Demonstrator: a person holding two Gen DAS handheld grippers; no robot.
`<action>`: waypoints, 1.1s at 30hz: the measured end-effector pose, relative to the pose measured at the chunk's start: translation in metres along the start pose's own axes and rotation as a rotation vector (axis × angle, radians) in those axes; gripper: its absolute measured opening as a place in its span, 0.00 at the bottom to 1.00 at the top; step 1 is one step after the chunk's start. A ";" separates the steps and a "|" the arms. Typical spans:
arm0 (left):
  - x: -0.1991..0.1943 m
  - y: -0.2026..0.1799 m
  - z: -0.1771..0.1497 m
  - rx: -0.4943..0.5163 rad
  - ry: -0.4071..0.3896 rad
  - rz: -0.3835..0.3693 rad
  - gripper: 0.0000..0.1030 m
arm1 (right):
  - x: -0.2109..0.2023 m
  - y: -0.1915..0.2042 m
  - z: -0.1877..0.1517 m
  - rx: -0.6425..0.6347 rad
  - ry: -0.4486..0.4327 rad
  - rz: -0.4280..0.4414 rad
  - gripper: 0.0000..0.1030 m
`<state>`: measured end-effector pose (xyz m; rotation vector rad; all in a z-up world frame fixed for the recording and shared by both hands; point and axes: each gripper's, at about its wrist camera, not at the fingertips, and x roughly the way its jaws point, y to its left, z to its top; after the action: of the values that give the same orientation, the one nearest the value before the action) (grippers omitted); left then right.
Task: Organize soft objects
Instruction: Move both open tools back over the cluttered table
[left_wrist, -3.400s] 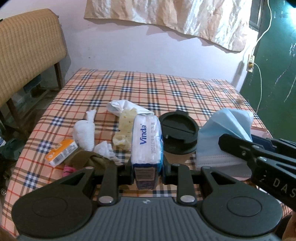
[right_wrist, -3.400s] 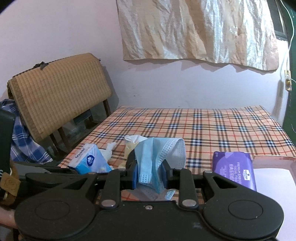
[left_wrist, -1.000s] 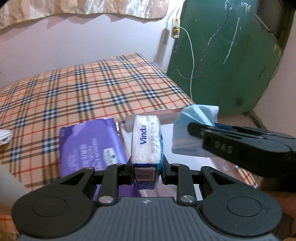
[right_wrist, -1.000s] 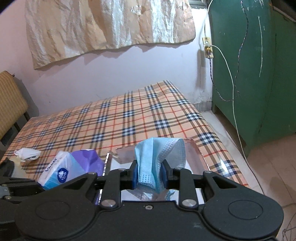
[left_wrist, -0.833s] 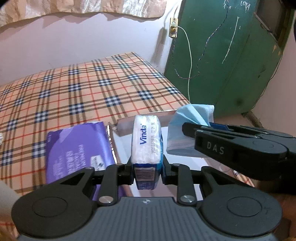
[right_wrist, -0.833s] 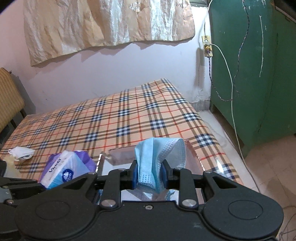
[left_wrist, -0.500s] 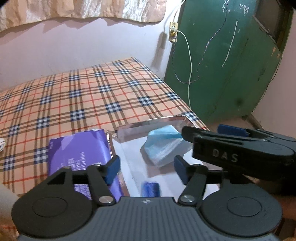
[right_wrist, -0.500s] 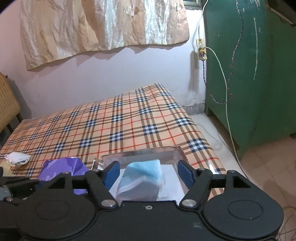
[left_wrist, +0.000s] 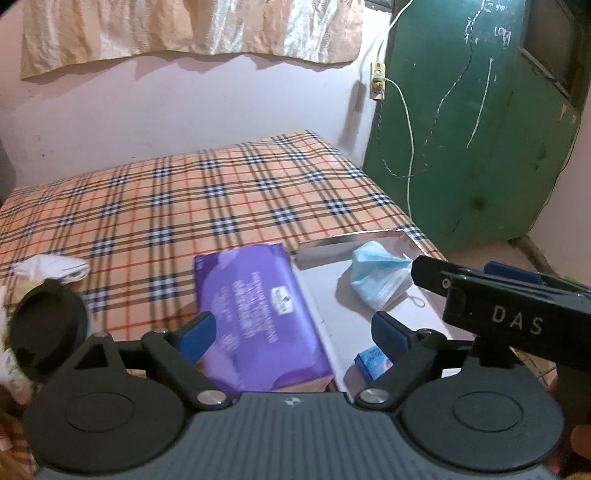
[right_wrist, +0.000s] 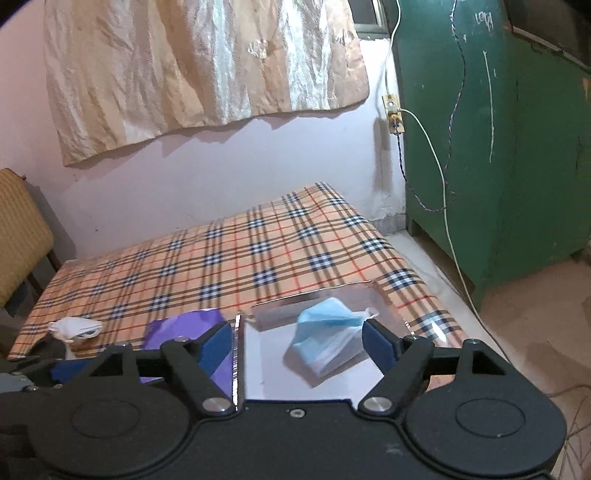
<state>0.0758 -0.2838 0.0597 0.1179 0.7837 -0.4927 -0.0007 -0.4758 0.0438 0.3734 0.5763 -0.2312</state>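
Both grippers' fingers are spreading wide and hold nothing. The crumpled light-blue face mask (right_wrist: 325, 332) lies loose on the shiny silver tray (right_wrist: 273, 308), below and between the right gripper (right_wrist: 297, 341) fingers. The small blue tissue pack (left_wrist: 373, 363) rests on the tray just inside the left gripper (left_wrist: 293, 334)'s right finger, beside the purple wipes packet (left_wrist: 255, 314) on the plaid desk (left_wrist: 184, 206).

Blue masks (right_wrist: 325, 332), tissue pack (left_wrist: 373, 363) lying in tray (left_wrist: 351, 242).
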 end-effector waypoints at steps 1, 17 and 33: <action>-0.004 0.003 -0.003 -0.003 0.002 0.002 0.91 | -0.002 0.003 -0.003 0.007 0.005 0.014 0.88; -0.036 0.038 -0.030 -0.022 0.014 0.064 0.92 | -0.027 0.046 -0.028 -0.031 0.024 0.055 0.88; -0.055 0.073 -0.066 -0.041 0.048 0.095 0.92 | -0.029 0.089 -0.063 -0.081 0.071 0.108 0.88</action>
<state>0.0341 -0.1800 0.0453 0.1285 0.8312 -0.3851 -0.0275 -0.3666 0.0363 0.3342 0.6316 -0.0903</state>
